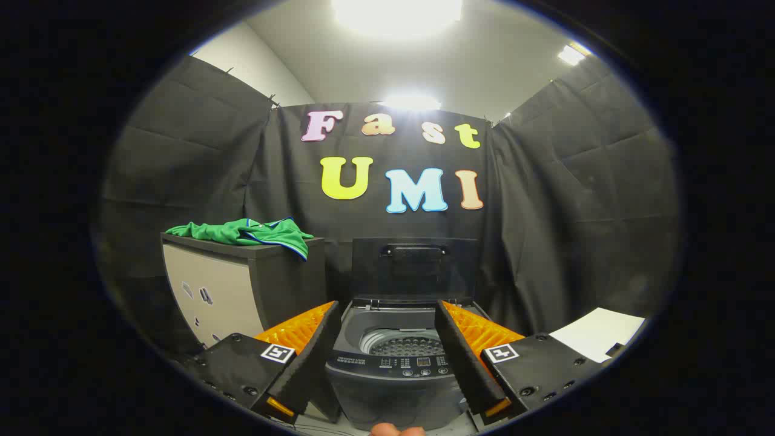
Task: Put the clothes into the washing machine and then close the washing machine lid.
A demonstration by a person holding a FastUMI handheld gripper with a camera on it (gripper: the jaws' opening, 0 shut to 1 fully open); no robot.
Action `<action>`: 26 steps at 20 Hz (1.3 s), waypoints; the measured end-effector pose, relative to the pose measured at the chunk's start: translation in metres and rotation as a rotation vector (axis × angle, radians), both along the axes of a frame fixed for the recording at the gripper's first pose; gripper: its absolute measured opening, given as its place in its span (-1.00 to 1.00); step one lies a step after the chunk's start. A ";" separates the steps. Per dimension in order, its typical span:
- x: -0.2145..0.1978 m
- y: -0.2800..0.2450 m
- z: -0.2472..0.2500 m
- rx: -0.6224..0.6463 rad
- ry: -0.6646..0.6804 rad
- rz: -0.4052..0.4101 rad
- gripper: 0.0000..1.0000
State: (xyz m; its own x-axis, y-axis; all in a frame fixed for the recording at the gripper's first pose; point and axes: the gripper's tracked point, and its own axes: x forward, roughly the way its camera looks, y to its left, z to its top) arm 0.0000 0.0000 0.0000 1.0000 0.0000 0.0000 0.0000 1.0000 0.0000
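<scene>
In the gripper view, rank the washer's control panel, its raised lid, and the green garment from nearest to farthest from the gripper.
The gripper has its fingers spread open, holding nothing.
1. Control panel: between the fingers, at the washing machine's front edge.
2. Raised lid: upright behind the drum, beyond the fingers.
3. Green garment: draped on the cabinet left of the machine; roughly as far as the lid, hard to separate.

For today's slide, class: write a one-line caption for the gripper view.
Open gripper faces a washing machine with raised lid; green clothes lie on the cabinet beside it.

Gripper-mounted fisheye, level and forward-facing, near the open washing machine [399, 357] framed between spread fingers [312, 357], booth wall beyond
</scene>
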 end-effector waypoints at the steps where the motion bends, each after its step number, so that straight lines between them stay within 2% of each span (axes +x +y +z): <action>1: -0.001 0.003 0.003 0.001 -0.006 0.003 0.95; 26: -0.005 0.030 0.006 -0.018 0.016 -0.010 0.95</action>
